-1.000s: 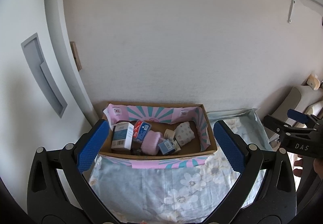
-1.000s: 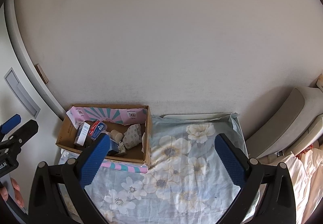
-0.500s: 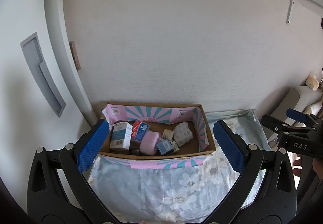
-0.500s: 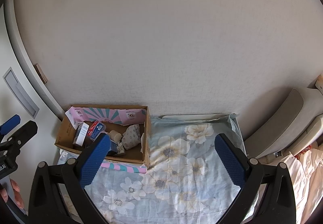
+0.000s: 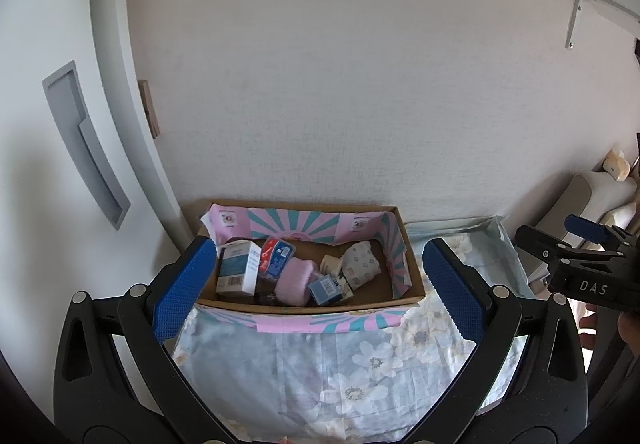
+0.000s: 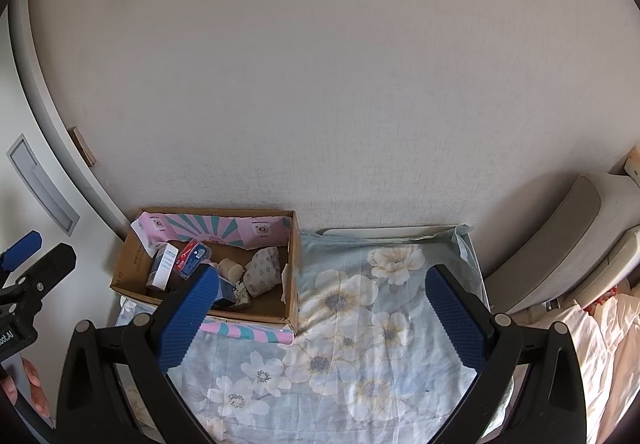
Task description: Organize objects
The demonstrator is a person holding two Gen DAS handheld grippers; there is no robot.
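A cardboard box (image 5: 304, 306) (image 6: 132, 264) with pink-and-teal lining sits on the floral sheet against the wall. Inside it lie a blue-white carton (image 5: 238, 270), a red-blue pack (image 5: 276, 258), a pink fuzzy item (image 5: 294, 280), a small blue box (image 5: 326, 288), a tape roll (image 6: 230, 268) and a patterned pouch (image 5: 362, 264) (image 6: 262, 274). My left gripper (image 5: 319, 248) hovers open in front of the box, holding nothing. My right gripper (image 6: 322, 272) hangs open over the sheet just right of the box, also holding nothing.
The floral sheet (image 6: 360, 344) covers the surface from the box to the right edge. A white wall (image 5: 340, 84) rises directly behind it. A panel with a recessed grey handle (image 5: 84, 148) stands at the left. Grey cushions (image 6: 560, 252) lie at the right.
Both views have drifted only slightly. The box and its contents have not moved, and both grippers stay open.
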